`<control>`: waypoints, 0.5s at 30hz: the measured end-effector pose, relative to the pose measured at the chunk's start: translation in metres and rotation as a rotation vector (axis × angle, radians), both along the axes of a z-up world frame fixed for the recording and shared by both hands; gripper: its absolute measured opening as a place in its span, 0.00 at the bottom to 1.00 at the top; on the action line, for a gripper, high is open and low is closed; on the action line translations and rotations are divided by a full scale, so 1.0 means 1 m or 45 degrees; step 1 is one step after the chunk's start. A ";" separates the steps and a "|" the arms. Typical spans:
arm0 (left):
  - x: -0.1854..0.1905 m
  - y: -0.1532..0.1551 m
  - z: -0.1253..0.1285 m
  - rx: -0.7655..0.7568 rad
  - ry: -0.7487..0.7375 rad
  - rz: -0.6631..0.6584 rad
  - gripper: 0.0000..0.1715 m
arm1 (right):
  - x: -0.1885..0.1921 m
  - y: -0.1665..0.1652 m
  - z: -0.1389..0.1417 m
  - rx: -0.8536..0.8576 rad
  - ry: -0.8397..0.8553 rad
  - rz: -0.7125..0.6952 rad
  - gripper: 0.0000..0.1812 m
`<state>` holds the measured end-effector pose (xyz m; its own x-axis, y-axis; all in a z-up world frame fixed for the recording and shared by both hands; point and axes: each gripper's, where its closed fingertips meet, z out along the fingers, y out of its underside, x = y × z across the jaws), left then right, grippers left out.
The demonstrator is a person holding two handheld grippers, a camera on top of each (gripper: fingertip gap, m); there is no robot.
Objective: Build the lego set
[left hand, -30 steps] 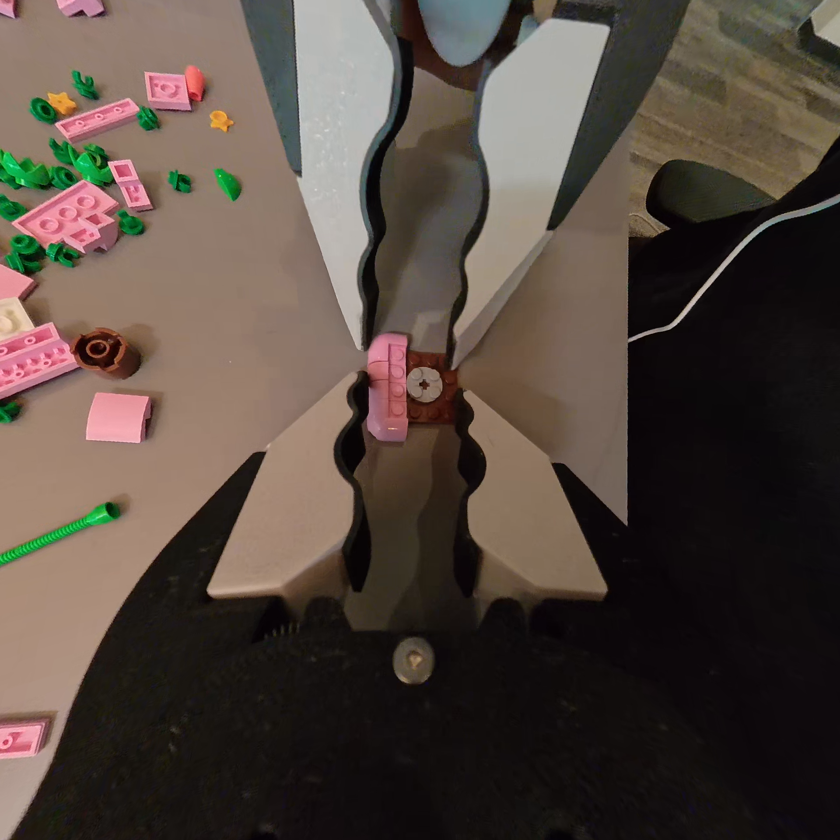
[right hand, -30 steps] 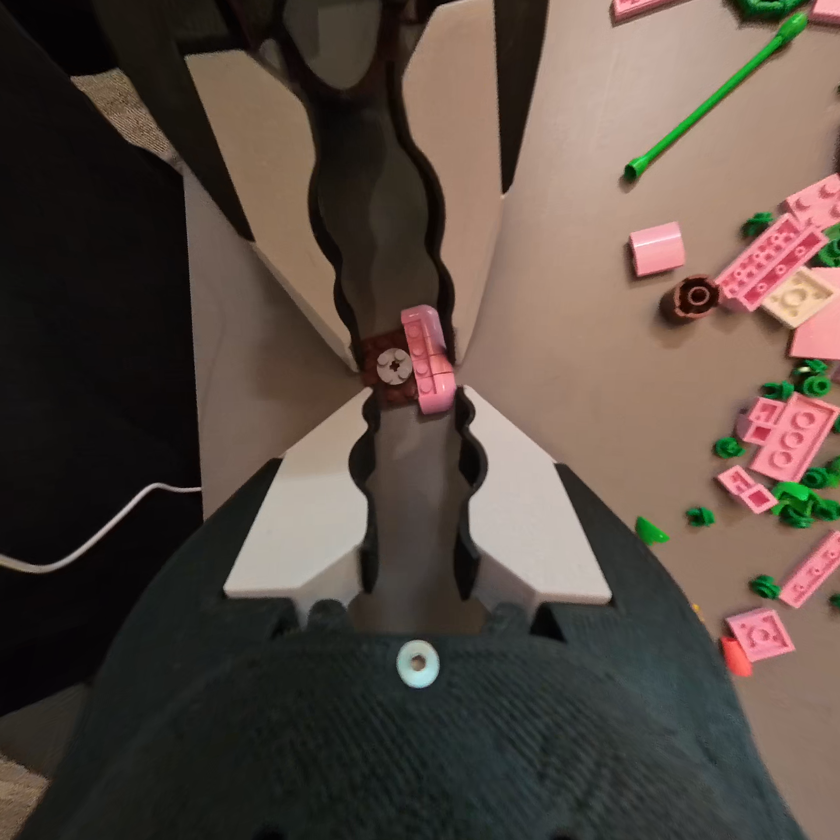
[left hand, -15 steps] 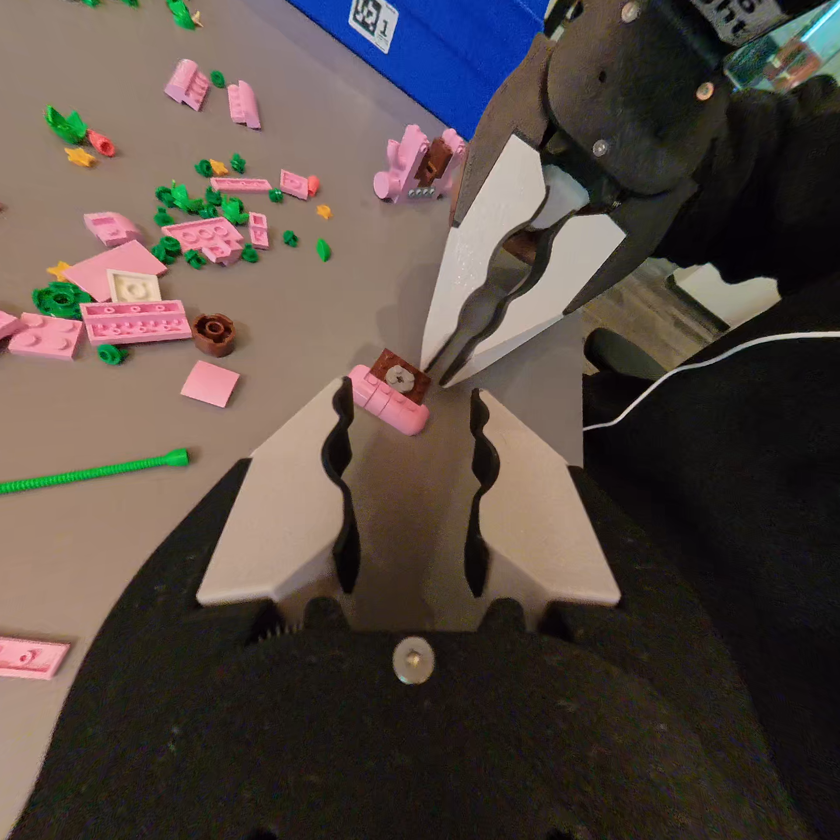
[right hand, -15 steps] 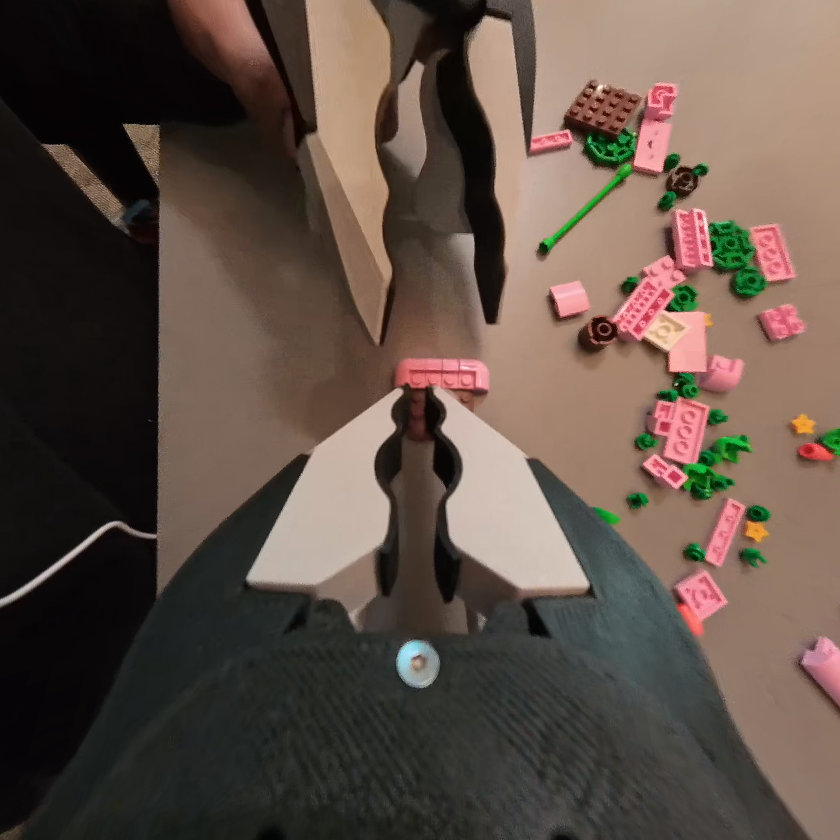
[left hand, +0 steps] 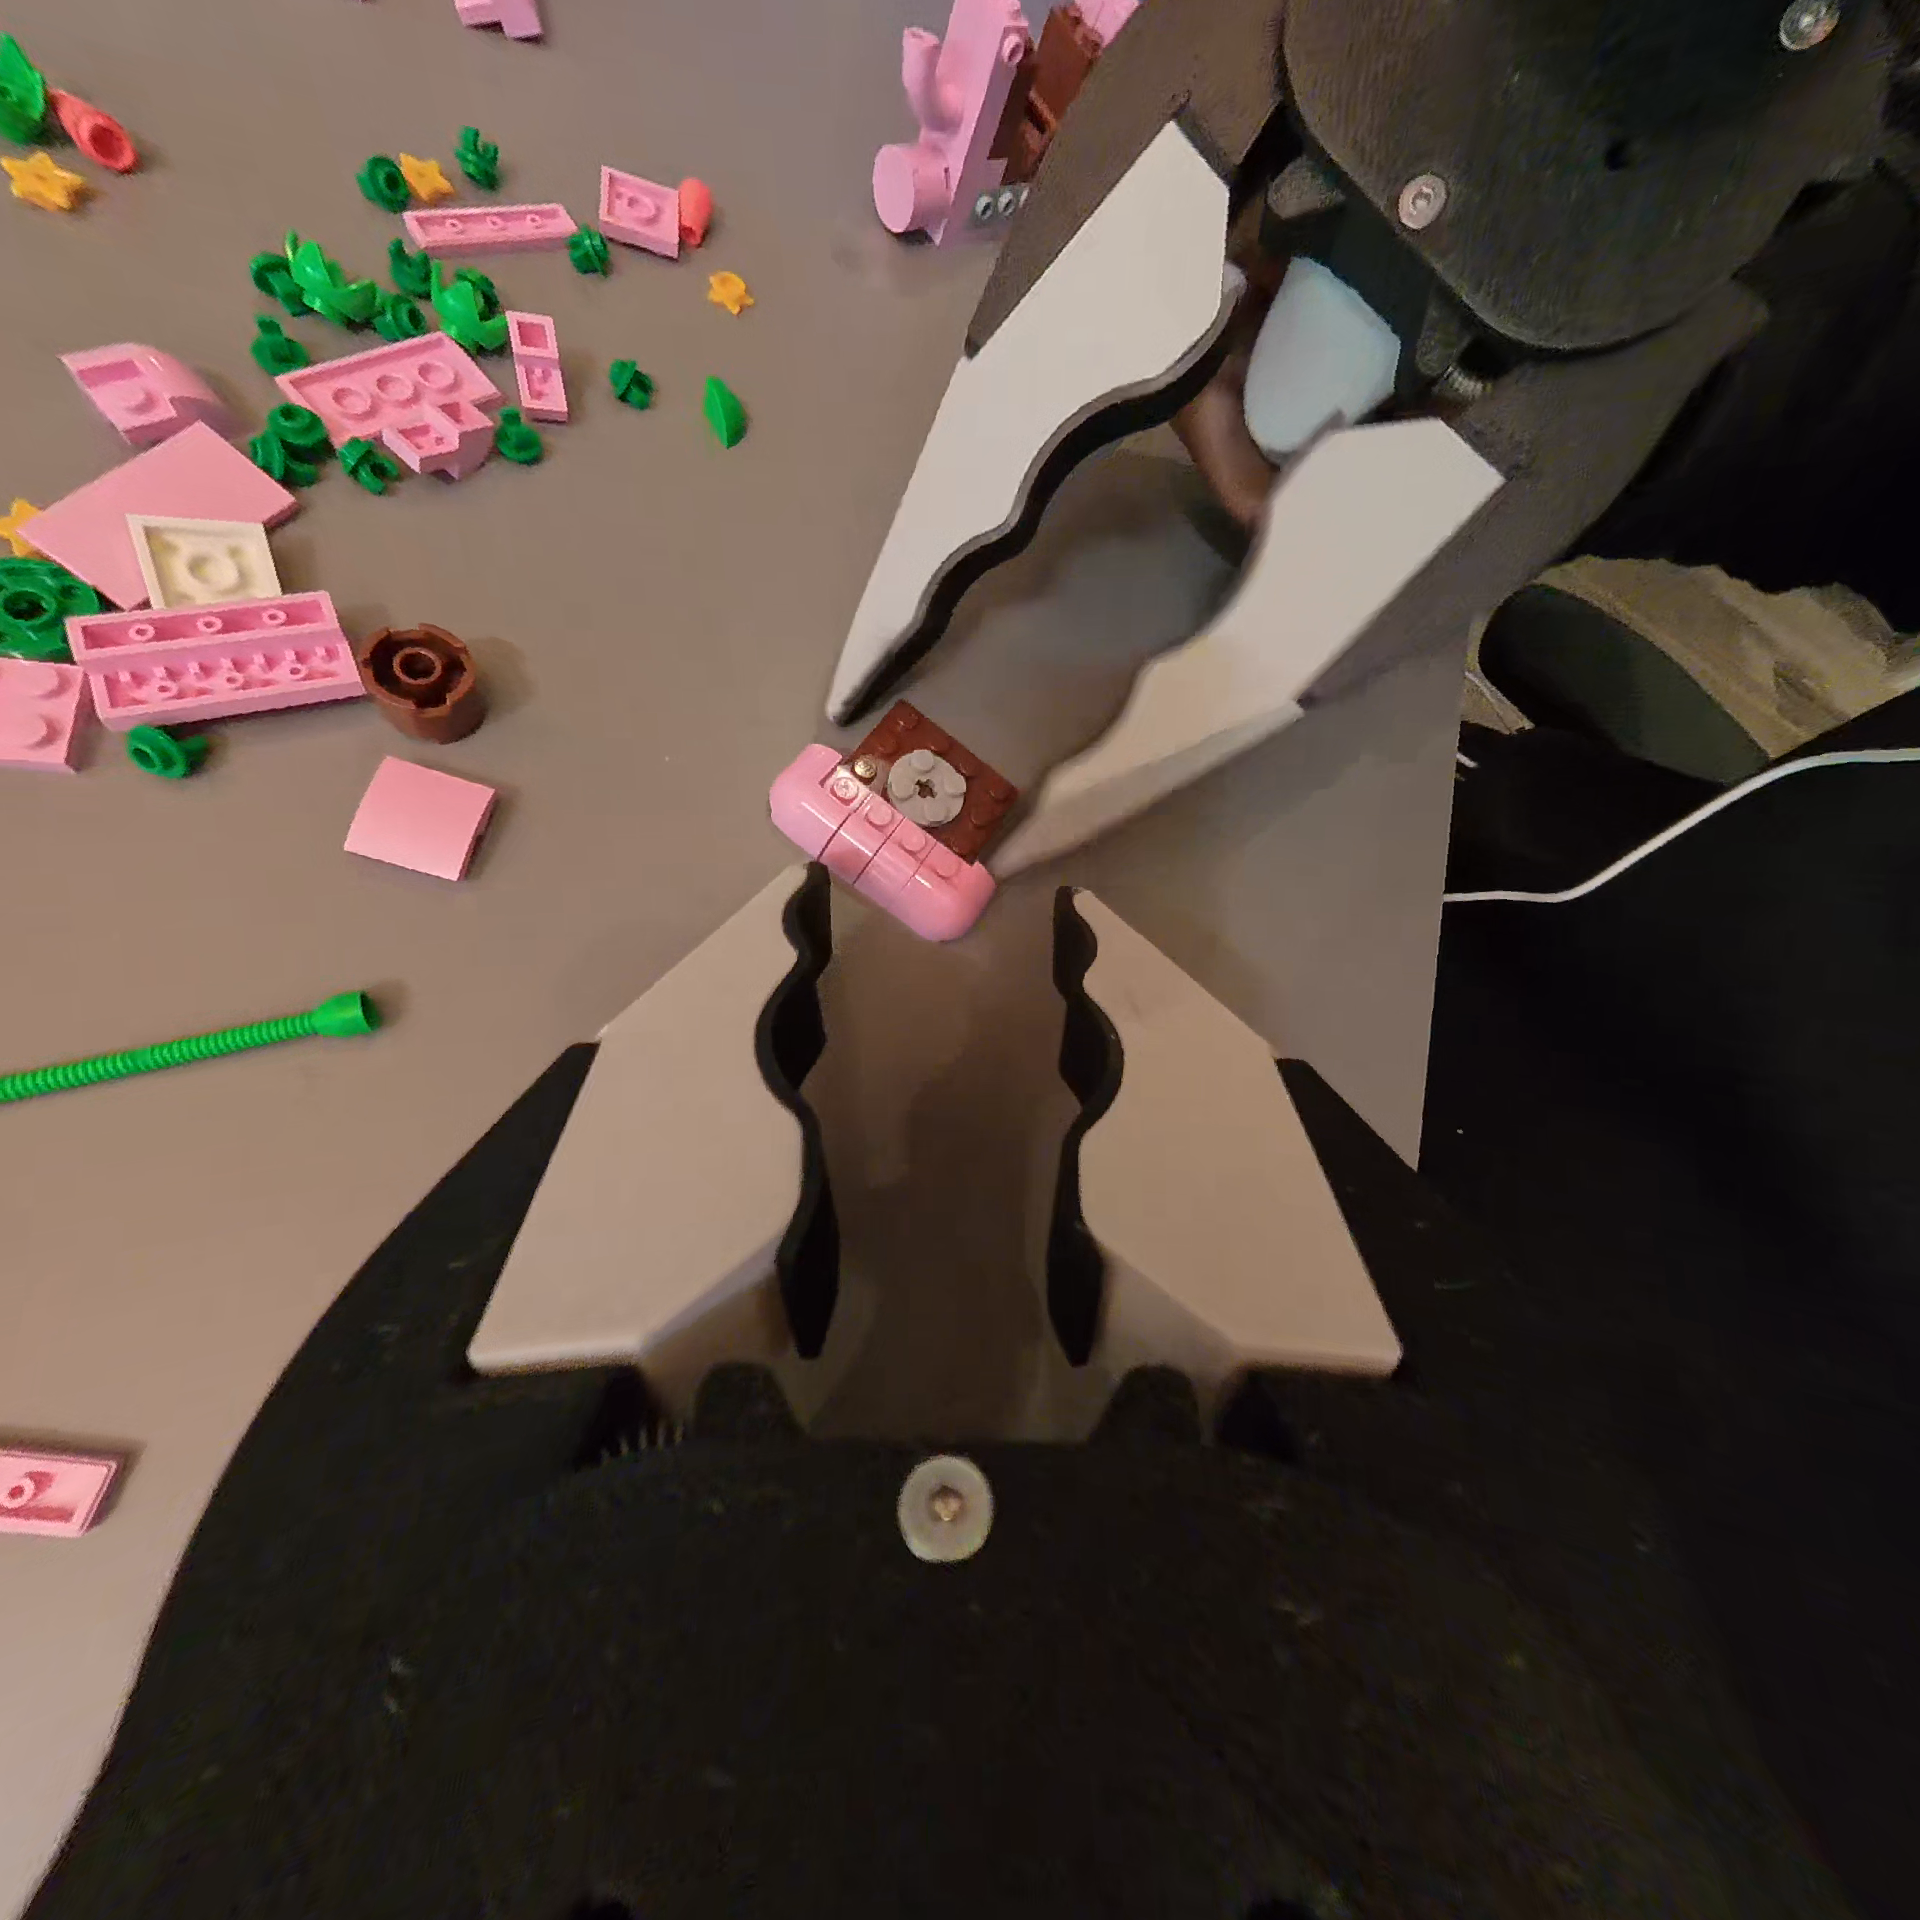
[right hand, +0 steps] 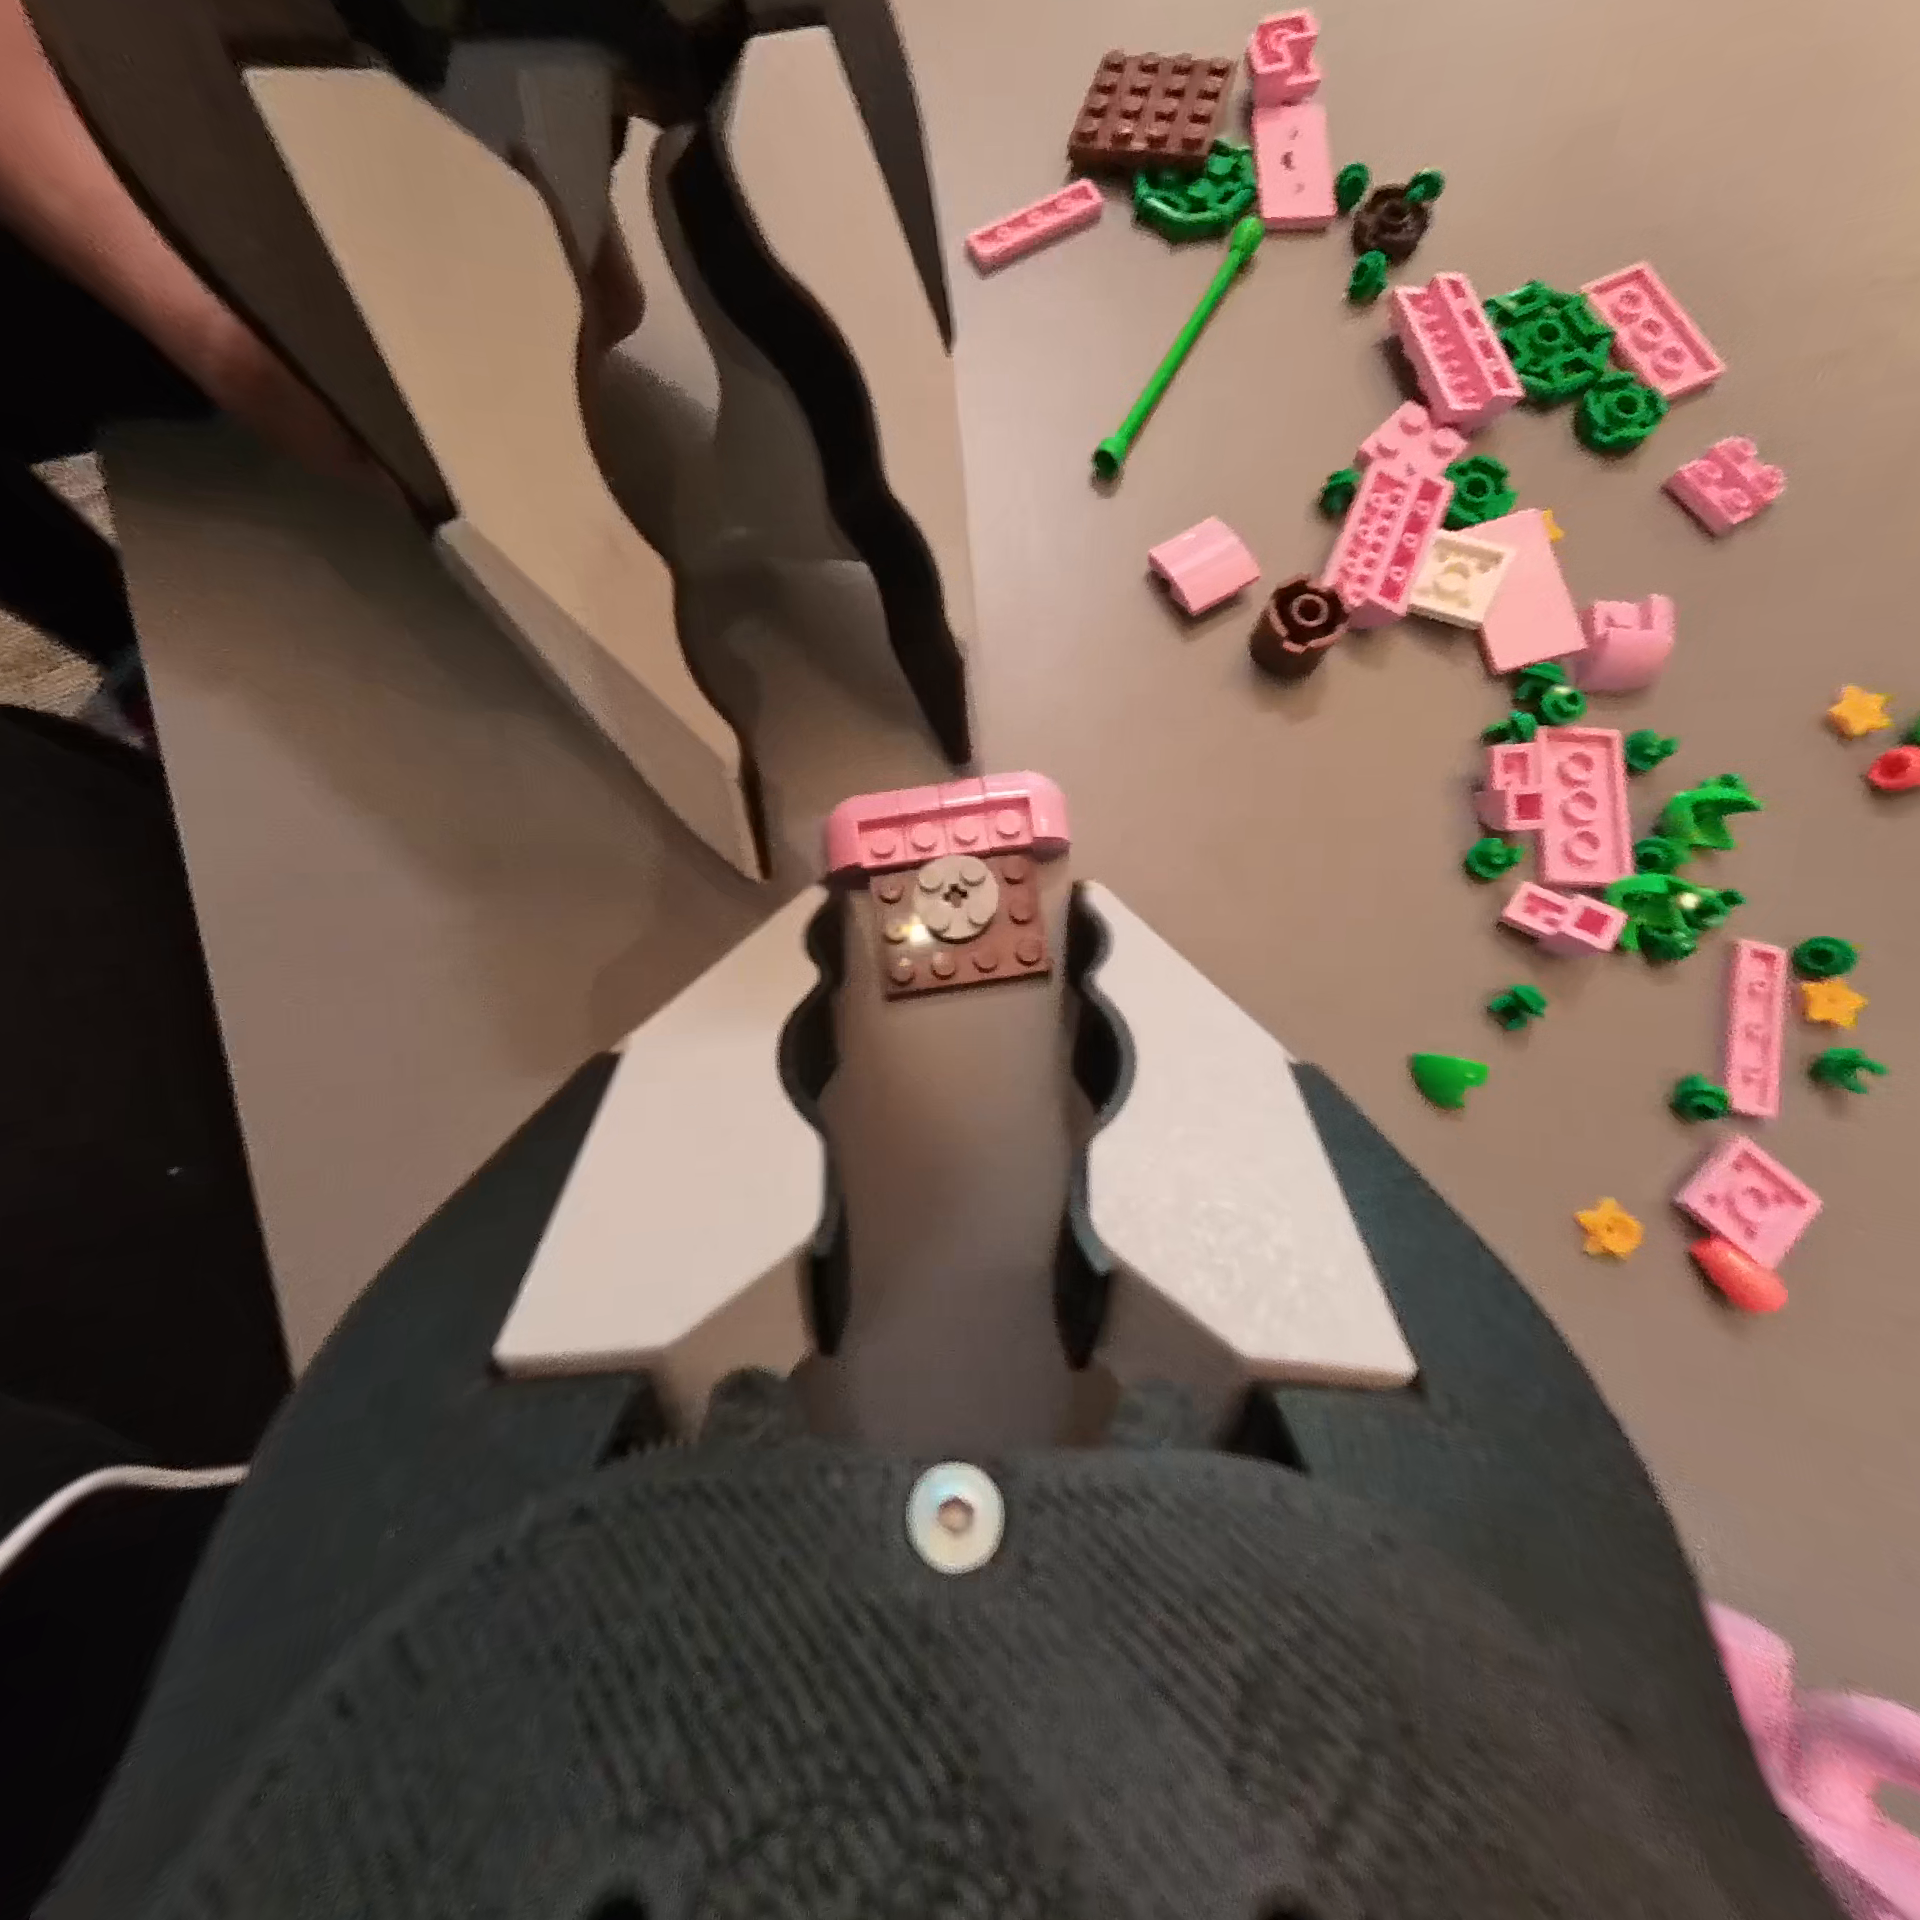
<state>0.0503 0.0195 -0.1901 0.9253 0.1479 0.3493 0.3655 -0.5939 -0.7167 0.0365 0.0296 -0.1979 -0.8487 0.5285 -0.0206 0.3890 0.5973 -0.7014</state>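
Note:
A small assembly (left hand: 894, 821), a brown plate with a grey round piece and a row of pink curved bricks on one edge, lies on the grey table. My left gripper (left hand: 940, 899) is open and empty, its tips just short of the pink side. My right gripper (right hand: 951, 899) is open, with the assembly (right hand: 961, 914) between its fingertips and a gap on each side. In the left wrist view the right gripper (left hand: 920, 790) comes in from the upper right and straddles the brown plate. In the right wrist view the left gripper (right hand: 857, 810) stands just beyond the pink row.
Loose pink bricks, green leaves and yellow stars are scattered nearby, with a brown round brick (left hand: 421, 681), a pink curved tile (left hand: 421, 816) and a green stem (left hand: 187, 1044). A pink-and-brown sub-build (left hand: 966, 125) stands behind, and a brown square plate (right hand: 1153, 109). The table edge (left hand: 1444, 935) runs close by. My left and right fingertips are right by each other.
A second ago both grippers were shut on the assembly. The left let go first and pulled back. The right gripper has now opened too, and the assembly lies flat on the table.

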 end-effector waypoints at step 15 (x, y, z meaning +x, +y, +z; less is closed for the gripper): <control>-0.001 -0.002 0.059 0.603 -0.667 0.022 0.08 | 0.000 -0.014 0.063 -0.219 0.618 -0.001 0.17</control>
